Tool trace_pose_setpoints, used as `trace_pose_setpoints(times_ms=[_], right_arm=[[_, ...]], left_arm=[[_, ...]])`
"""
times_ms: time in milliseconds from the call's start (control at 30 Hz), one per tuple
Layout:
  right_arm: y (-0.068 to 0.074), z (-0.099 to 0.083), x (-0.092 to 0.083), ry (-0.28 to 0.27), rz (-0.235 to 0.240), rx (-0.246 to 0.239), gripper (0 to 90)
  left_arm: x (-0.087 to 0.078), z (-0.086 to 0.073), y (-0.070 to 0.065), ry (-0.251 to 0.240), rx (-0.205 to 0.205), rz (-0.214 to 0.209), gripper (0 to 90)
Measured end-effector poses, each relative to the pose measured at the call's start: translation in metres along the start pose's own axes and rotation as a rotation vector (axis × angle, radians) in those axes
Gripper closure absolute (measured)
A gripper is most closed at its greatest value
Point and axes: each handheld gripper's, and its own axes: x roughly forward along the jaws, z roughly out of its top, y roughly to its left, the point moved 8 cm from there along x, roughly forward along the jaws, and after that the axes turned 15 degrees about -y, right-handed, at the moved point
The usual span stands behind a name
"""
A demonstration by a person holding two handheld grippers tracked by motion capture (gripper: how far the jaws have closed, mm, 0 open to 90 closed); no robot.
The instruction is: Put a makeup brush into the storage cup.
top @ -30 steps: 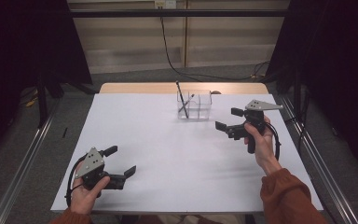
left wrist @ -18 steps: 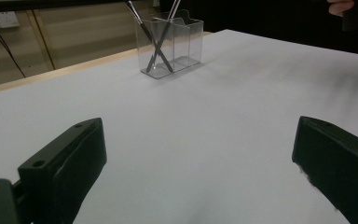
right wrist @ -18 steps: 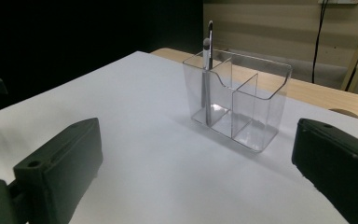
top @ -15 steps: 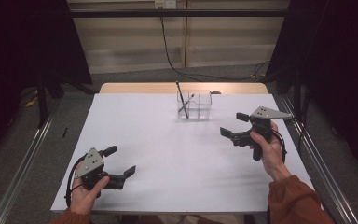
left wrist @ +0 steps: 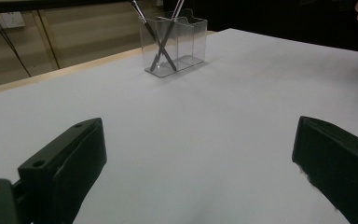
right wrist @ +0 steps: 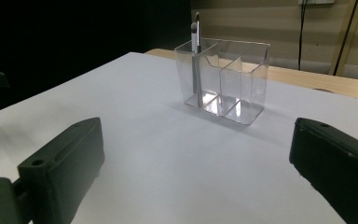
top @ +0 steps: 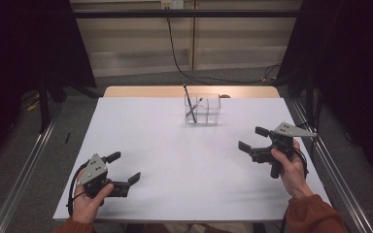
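— Hovering with fingers spread wide and holding nothing, the right gripper (top: 254, 139) sits near the right edge of the counter (top: 175, 145), facing the clear organiser (top: 202, 109) by the far edge. Where's the danger?

— That organiser is light, see-through plastic, standing free near the middle of the far edge. Two thin brushes (top: 190, 104) lean crossed in its left compartment; the right one looks empty. A finger clipping the wall on the way in would likely slide or tip the whole box.

— And the brushes themselves?

— Slim handles, crossed. Pinching one could drag the other out, or lever the box over, since nothing steadies it.

— The left gripper (top: 120, 170)?

— Resting near the front-left corner, well apart from the box, fingers open as well, nothing between them. From there it can't brace anything.

— Anything else?

— Clear walls are hard to judge in the right gripper view, so closing short of a handle seems a fair risk.
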Motion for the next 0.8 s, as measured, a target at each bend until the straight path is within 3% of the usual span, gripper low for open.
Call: trace_pose_setpoints(times_ms=[133,433,800], right_arm=[[0.000,0.001,-0.009,-0.039,-0.022,-0.011,2.7],[-0.002,-0.012,-0.032,-0.059,-0.060,-0.008,3.0],[0.002,-0.023,-0.058,-0.073,-0.072,-0.008,2.7]], left_arm=[[-0.001,0.000,0.000,0.001,0.005,0.004,2.9],[-0.003,0.002,0.001,-0.018,-0.005,0.010,2.9],[-0.015,0.003,0.003,-0.031,-0.009,0.026,2.9]])
